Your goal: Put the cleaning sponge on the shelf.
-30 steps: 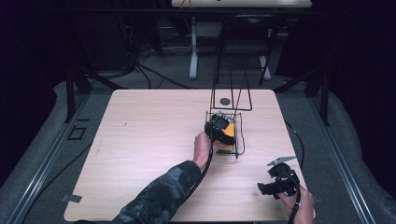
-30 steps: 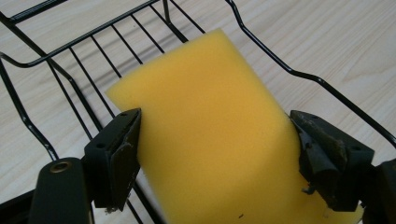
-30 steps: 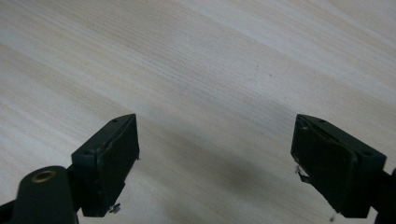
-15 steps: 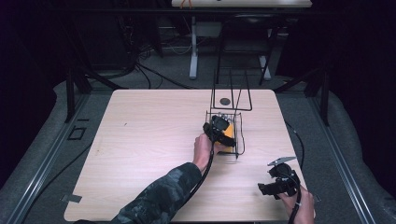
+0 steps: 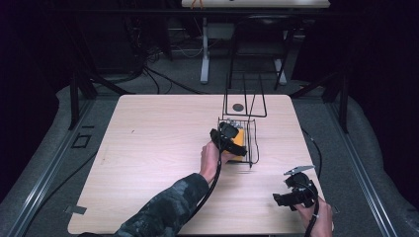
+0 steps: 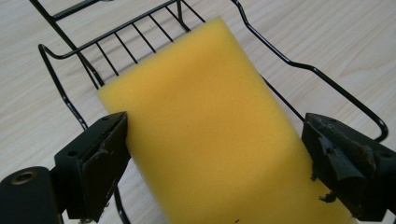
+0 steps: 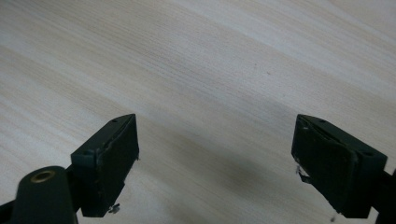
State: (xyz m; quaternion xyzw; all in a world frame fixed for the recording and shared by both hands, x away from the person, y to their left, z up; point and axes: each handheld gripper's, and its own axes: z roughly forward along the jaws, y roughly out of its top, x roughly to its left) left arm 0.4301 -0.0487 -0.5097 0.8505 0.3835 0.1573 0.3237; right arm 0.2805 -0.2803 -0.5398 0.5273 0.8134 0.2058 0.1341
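1. Sponge [image 6: 210, 135] – yellow foam block, lies in a black wire rack [image 6: 84, 56] on the right half of the table; in the high view it shows as a yellow patch [image 5: 239, 139] inside the rack, partly hidden by the left gripper.
2. Table [image 5: 148, 148] – light wood top w/ rounded corners, dark floor & cables around it. A small dark round thing [image 5: 238, 106] sits near the far edge, beside a taller wire frame [image 5: 244, 96] that stands just behind the rack.
3. Rack – thin black wire, grid bottom, curved side rails; sponge rests tilted across it, far end over the grid, near end toward the camera.
4. Left gripper [image 6: 215, 158] – at the rack, held by the left hand [image 5: 211, 157], camo sleeve coming in from the bottom. Jaws stand apart, one on each side of the sponge's near part. Left-side pad [image 6: 105, 168] seems right at the sponge's edge; right-side pad [image 6: 338, 163] is just beside the other edge, contact can't be told. No visible squeeze in the foam.
5. Right gripper [image 5: 291, 192] – near the table's front right corner, well apart from the rack, held in the right hand [image 5: 318, 219]. In its own view [image 7: 215, 163] jaws are spread wide over bare wood, nothing between them.
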